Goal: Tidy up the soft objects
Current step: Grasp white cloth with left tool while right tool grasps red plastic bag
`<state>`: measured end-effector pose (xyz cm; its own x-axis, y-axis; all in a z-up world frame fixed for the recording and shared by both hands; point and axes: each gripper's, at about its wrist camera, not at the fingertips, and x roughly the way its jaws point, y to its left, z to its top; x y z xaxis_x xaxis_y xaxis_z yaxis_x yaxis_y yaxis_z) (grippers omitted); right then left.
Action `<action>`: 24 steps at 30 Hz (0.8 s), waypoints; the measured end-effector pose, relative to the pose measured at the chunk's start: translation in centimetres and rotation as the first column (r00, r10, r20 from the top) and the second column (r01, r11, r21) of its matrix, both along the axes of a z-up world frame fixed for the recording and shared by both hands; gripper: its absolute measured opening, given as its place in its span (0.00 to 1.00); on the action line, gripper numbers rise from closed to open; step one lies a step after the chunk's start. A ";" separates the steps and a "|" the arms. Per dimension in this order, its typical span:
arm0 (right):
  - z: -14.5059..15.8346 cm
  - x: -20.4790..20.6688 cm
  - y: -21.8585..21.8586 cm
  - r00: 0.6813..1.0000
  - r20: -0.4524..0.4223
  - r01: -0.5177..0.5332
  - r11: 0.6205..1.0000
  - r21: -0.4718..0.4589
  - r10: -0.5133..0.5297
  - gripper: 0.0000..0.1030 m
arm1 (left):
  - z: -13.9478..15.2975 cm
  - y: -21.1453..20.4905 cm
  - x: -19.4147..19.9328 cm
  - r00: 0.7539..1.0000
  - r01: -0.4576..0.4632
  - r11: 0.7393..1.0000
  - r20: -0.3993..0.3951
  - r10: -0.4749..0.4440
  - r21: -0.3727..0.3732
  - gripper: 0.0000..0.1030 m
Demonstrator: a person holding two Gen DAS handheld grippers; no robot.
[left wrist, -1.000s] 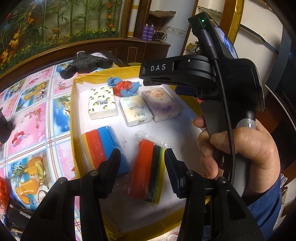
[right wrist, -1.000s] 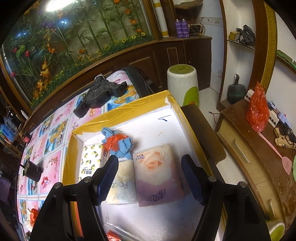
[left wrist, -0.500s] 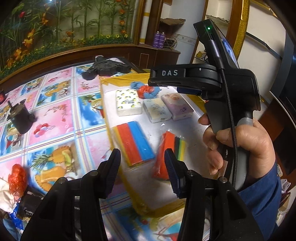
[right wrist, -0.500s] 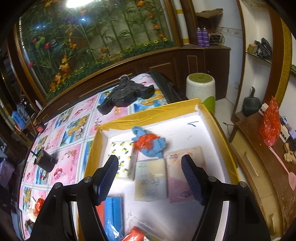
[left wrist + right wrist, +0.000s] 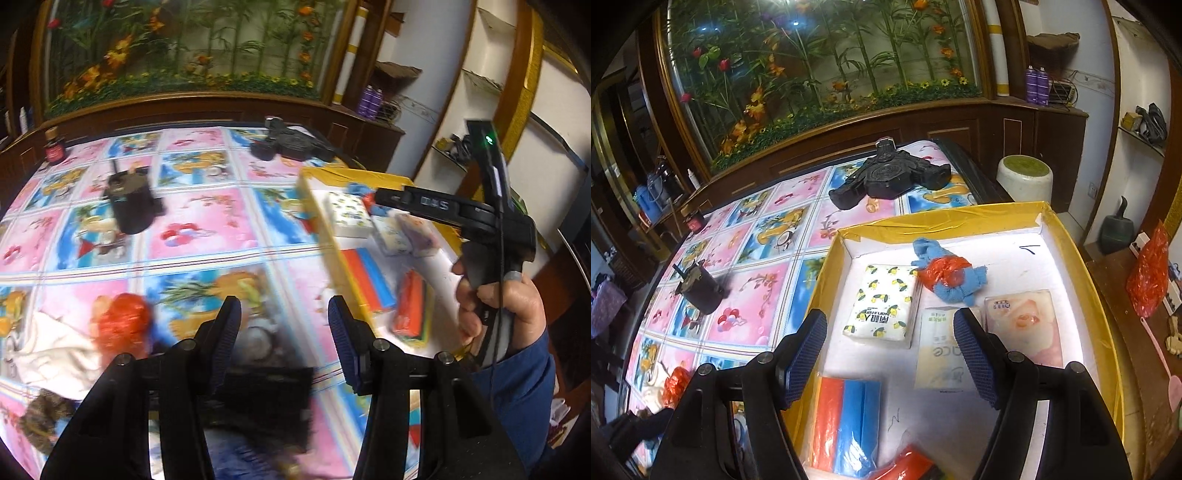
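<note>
Angling downward, left gripper and right gripper, jaws apart.

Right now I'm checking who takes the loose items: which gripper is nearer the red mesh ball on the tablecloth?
Left. The left gripper hangs just right of the red mesh ball; the right gripper is over the tray.

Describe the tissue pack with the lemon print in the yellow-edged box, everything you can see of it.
The white soft-plastic tissue pack with yellow lemons and green leaves is a flat, plump rectangle with dark printed characters near its front end. It lies flat on the white floor of the shallow yellow-rimmed cardboard box, toward the box's left side, looking sealed and unopened. Its far right corner meets or nearly meets the blue cloth bundled with red plastic. The cream tissue pack lies to its right; contact is unclear. No fingers touch it.
</note>
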<state>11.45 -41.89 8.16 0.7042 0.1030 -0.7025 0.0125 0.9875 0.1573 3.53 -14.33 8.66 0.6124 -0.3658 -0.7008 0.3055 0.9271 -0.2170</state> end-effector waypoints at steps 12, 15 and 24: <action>0.1 -0.5 1.0 0.999 0.014 -0.031 0.999 0.044 0.031 0.70 | -2.0 13.1 0.0 0.971 -0.229 0.971 -0.059 0.233 0.072 0.49; 0.3 -0.9 1.9 0.995 0.030 -0.097 0.991 0.097 0.095 0.70 | -3.0 15.2 0.6 0.966 -0.228 0.973 -0.116 0.232 0.042 0.53; 0.9 -3.1 9.9 0.934 0.067 -0.356 0.930 0.088 0.351 0.73 | -6.2 15.9 2.8 0.959 -0.149 0.976 -0.219 0.182 0.157 0.53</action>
<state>8.35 -31.95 9.04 0.6433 0.4173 -0.6419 -0.3443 0.9065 0.2443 6.31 1.62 2.42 0.4715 -0.1635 -0.8666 0.1018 0.9862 -0.1307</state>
